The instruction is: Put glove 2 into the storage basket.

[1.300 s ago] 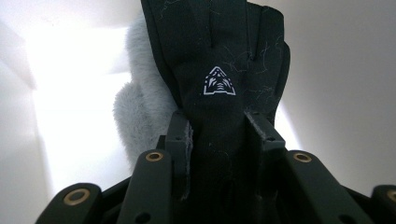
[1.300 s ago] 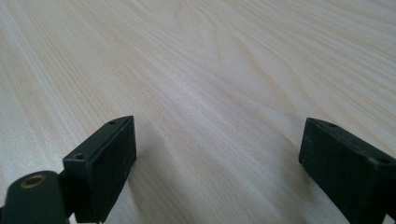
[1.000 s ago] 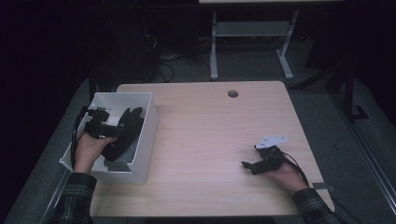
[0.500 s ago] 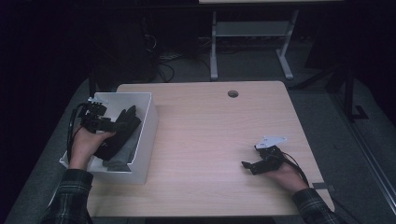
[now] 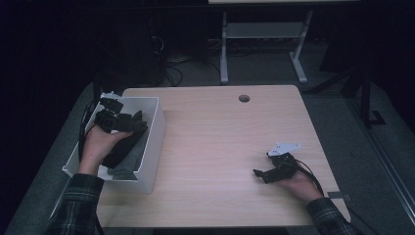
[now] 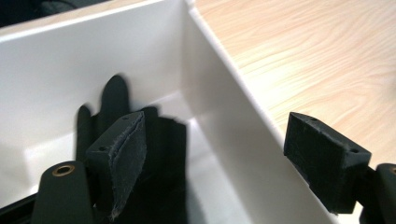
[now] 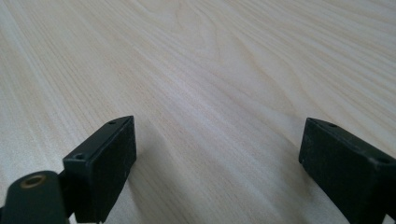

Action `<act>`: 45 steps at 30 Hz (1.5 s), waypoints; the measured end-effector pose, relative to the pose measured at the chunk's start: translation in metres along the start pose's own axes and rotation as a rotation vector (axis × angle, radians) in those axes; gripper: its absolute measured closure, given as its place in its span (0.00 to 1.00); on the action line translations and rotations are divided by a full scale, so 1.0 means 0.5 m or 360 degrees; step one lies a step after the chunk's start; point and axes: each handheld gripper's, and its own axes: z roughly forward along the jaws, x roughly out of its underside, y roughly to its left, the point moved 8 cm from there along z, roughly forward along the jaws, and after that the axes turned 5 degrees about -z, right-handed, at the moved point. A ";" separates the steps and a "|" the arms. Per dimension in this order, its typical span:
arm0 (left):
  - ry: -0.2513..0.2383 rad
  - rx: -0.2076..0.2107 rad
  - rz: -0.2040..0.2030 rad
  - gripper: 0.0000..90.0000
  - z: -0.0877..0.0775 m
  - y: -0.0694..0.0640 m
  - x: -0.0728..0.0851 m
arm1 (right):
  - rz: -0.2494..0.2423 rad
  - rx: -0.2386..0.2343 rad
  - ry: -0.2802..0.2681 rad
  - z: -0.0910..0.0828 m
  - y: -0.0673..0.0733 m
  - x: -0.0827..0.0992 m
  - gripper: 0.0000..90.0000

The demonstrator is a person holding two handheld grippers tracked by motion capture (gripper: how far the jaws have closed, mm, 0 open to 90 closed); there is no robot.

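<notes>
1. High view: I am watching the left gripper [image 5: 128, 121] hovering over the white bin [image 5: 155, 131] at the table's left edge. Compared with a second ago it is sitting higher and nearer the bin's far end, and its jaws have just been opening. The dark cloth [image 5: 128, 155] is lying inside the bin, below and behind the jaws, no longer pinched. I am reading that as the drop being finished: the cloth is delivered, and the hand is pulling clear.

2. High view, other side: the right gripper [image 5: 260, 174] is resting on the wooden table [image 5: 220, 147] near the front right corner, in the same spot as in the earlier pictures, well apart from the bin.

3. Left gripper view: I am looking along the jaws, which are standing spread wide with nothing between the pads. The bin's wall [image 6: 219, 98] is running up between them; the dark cloth [image 6: 163, 154] is lying on the bin floor behind the left jaw, apart from the pads as far as I can tell.

4. Right gripper view: the jaws are standing wide apart, empty, over bare wood grain [image 7: 210, 70]. This hand is idling, ready for whatever item comes next.
</notes>
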 end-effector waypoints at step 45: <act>-0.0031 0.0355 0.0266 0.18 0.143 -0.307 0.003 | 0.0000 0.0000 -0.0002 0.000 0.000 0.000 0.12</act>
